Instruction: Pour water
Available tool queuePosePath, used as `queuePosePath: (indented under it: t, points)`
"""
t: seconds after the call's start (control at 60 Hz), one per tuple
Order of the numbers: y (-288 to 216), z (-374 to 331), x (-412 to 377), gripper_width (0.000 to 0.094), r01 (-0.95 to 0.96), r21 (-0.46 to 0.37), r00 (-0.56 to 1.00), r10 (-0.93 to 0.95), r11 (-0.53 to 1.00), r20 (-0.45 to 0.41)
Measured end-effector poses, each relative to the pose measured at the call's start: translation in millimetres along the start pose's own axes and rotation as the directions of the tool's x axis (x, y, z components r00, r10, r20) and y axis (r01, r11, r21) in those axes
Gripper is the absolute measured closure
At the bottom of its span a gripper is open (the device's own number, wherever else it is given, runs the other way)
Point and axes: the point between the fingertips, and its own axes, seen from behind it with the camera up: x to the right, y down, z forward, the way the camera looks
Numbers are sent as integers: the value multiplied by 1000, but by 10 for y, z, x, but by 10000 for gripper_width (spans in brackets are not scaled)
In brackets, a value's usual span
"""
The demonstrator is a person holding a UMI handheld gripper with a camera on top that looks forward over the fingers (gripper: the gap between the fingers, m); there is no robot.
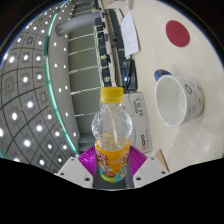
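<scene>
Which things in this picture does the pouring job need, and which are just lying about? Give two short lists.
Needed for the job:
- bottle with yellow cap, held between the fingers of the gripper
- white mug on the table, beyond the bottle

Just lying about:
- red round disc on the table
- dark device further back

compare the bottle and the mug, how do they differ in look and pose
The bottle is clear plastic with a yellow cap and a colourful label; the mug is plain white and opaque. The bottle is capped, while the mug is open-mouthed. The bottle sits between the fingers of the tool, pressed by both pads; the mug stands free on the table, beyond the fingers. Both are vessels for liquid.
</scene>
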Motion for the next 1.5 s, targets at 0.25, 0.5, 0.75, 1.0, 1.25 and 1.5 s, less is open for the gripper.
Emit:
queuePosePath:
  t: [0.25, 0.5, 0.75, 1.0, 1.25, 1.5]
  points:
    - [-964, -413, -609, 535, 774, 12, 628, -765, 633, -146]
    - [-2405, -760, -289, 534, 984, -155, 27, -935, 87, -354]
    - [-2863, -801, 625, 536, 939, -340, -175, -930, -59, -322]
    - [-2924, -830, 925, 518, 938, -345, -156, -931, -36, -329]
    - [-2931, -1007, 887, 83, 916, -395, -94, -923, 66, -373]
    - [-2302, -1855, 355, 75, 897, -429, -106, -890, 107, -443]
